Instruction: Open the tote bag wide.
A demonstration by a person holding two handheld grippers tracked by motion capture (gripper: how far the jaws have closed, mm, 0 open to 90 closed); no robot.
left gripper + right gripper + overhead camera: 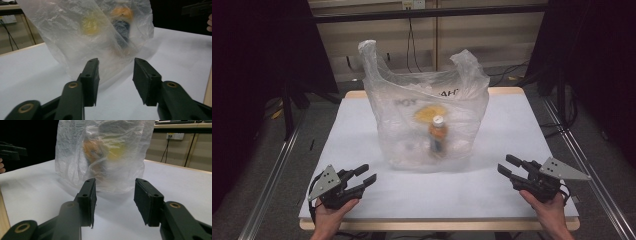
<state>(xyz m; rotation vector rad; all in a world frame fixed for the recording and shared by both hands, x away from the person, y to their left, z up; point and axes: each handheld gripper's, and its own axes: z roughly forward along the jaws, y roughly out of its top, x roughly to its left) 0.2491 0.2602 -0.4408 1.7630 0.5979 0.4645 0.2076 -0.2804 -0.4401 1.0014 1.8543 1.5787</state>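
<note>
— Where's the bag?

— The clear plastic bag (424, 115) stands upright at the middle of the white table (362, 130), its two handles up. Inside it stands an orange bottle (438, 136) with a white cap, and behind that something yellow (429, 113) that I can't make out.

— And the hands?

— The left gripper (366, 175) sits at the near left of the table, the right gripper (508, 166) at the near right, both well apart from the bag and pointing toward it.

— Jaws?

— Both pairs are spread with nothing between them; each gripper view shows bare table in the gap, the bag beyond.
</note>
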